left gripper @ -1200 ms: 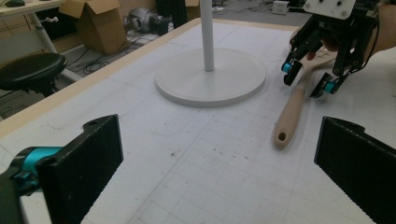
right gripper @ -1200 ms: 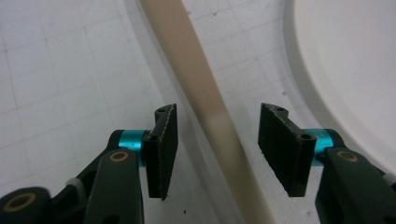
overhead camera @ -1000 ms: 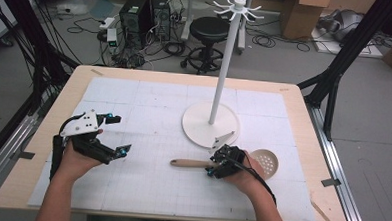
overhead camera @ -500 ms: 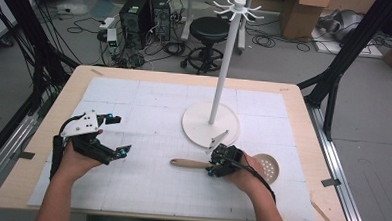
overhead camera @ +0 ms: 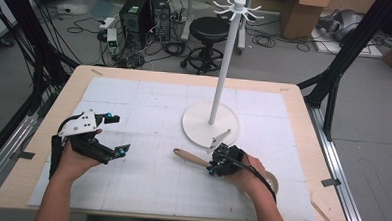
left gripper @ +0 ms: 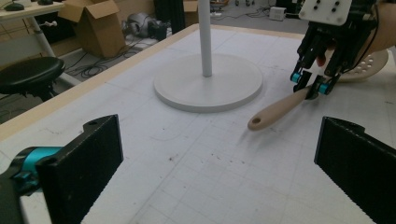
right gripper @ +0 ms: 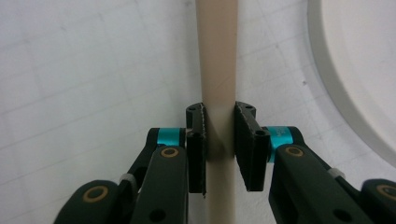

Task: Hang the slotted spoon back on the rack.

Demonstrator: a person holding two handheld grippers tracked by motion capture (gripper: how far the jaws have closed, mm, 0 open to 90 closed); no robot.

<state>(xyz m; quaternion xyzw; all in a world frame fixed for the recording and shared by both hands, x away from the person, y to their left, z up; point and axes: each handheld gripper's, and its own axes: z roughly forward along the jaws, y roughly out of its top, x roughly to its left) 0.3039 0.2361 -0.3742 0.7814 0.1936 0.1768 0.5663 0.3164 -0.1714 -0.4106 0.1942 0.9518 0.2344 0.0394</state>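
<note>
Near the stand's base point(overhead camera: 211, 125), on the mat, I am clamping the right gripper point(right gripper: 219, 135) on the spoon's handle point(right gripper: 217, 60), jaws having just been closing around it. I should lift level, slowly. Left gripper point(overhead camera: 114, 134) is idling, spread wide.

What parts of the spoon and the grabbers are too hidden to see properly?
- Spoon bowl: in the high view the person's right hand covers most of it; the slots are too small to count.
- Spoon ends: in the right gripper view the picture's top and bottom edges cut off the handle.
- Left gripper: in the left gripper view the picture's bottom and side edges cut off its jaws.
- Stand top: in the left gripper view the picture's top edge cuts the pole.
</note>
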